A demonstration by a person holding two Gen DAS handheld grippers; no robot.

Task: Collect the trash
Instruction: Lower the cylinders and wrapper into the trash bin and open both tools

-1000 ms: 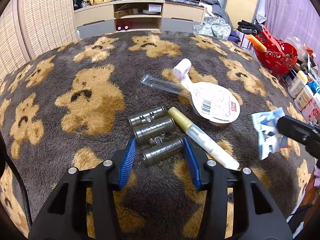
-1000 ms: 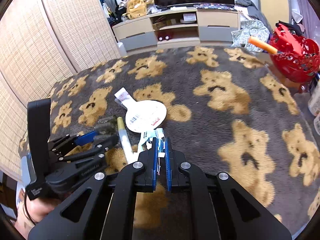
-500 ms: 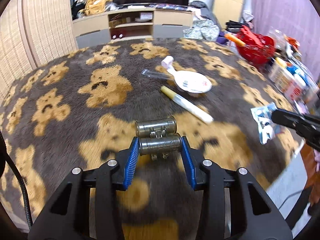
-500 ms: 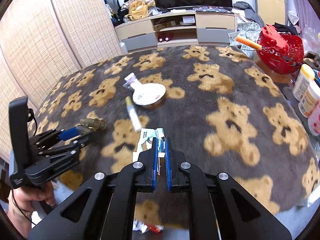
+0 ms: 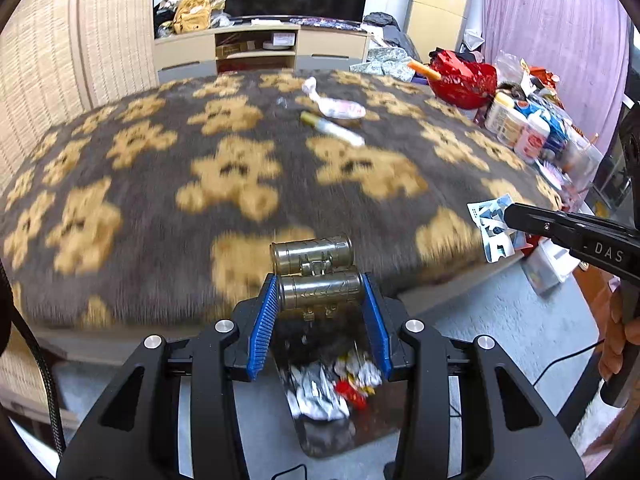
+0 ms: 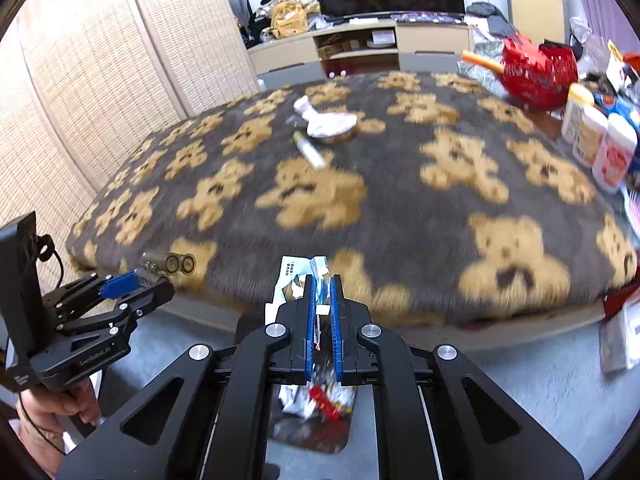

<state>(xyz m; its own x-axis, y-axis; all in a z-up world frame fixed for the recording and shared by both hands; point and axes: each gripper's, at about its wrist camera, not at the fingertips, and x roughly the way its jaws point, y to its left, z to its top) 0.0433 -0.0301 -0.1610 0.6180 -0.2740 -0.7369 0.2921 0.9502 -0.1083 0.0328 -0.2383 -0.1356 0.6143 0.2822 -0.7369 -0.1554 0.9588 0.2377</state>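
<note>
My left gripper [image 5: 320, 298] is shut on a bronze plastic piece made of joined cylinders [image 5: 316, 270], held above a dark trash bin [image 5: 320, 392] on the floor that holds crumpled wrappers. It also shows in the right wrist view [image 6: 136, 280]. My right gripper [image 6: 321, 280] is shut on a white and blue wrapper [image 6: 294, 276], also over the bin [image 6: 316, 404]. A white tube with a yellow cap [image 5: 332, 130] and a white round lid [image 5: 340, 108] lie on the bear-pattern blanket [image 5: 240, 168].
A red basket [image 5: 464, 80] with an orange stick and several bottles [image 5: 520, 128] stand at the table's right edge. Papers lie on the floor at right [image 5: 548, 264]. A TV cabinet [image 5: 260, 48] stands behind, a wicker screen at left.
Both grippers have pulled back from the table with their loads and now hang past its front edge over the bin. The tube and lid have stayed on the blanket.
</note>
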